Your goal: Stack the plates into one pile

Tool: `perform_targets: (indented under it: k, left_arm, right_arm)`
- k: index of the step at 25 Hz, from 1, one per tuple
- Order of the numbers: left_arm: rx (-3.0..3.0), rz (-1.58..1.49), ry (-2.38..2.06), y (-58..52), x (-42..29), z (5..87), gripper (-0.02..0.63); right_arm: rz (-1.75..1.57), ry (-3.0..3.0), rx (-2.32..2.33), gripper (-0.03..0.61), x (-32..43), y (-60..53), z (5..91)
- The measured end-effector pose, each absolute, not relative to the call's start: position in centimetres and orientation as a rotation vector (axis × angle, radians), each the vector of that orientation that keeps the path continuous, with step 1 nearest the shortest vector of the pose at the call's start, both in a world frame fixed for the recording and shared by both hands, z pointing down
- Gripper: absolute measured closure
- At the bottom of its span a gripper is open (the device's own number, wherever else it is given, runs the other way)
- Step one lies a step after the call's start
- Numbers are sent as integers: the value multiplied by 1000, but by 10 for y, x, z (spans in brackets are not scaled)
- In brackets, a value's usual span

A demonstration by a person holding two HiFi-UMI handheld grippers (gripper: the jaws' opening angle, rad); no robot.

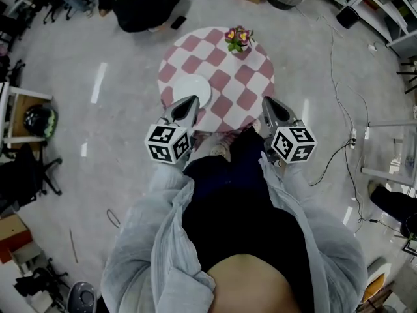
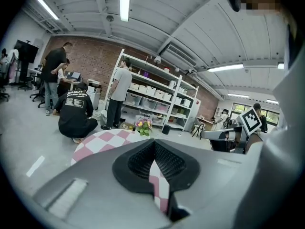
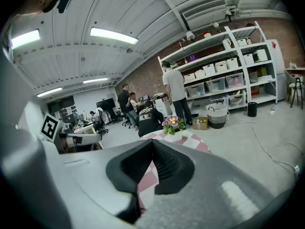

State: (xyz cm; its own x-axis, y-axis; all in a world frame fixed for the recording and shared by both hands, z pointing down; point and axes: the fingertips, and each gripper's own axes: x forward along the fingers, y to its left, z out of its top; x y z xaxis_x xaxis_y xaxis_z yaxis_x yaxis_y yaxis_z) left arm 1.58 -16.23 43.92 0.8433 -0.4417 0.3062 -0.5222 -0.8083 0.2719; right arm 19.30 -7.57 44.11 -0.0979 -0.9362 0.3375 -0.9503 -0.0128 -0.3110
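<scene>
The round checked worktop (image 1: pixel 242 83) carries the white plates (image 1: pixel 191 89) near its left front edge; how many are stacked is unclear. The left gripper (image 1: pixel 193 100) points at their near rim, jaws pressed together and empty. The right gripper (image 1: pixel 266 100) is well apart from the plates at the right front edge, jaws likewise together and empty.

Ahead of you the round pink-and-white checked tabletop (image 1: pixel 251 77) carries a pot of flowers (image 1: pixel 238 40) near its far edge. Beyond it a person in black (image 1: pixel 146 2) crouches on the floor (image 1: pixel 117 64). A helmet (image 1: pixel 39 119) lies at your left; a cable (image 1: pixel 332 70) trails at your right.
</scene>
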Motion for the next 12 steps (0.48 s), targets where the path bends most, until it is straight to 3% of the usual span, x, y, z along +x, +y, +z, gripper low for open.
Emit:
perform_targets:
  k: [12]
  left_arm:
    - [2687, 325, -678, -154, 33, 439, 600]
  right_arm:
    - [727, -2167, 2028, 577, 190, -69, 450]
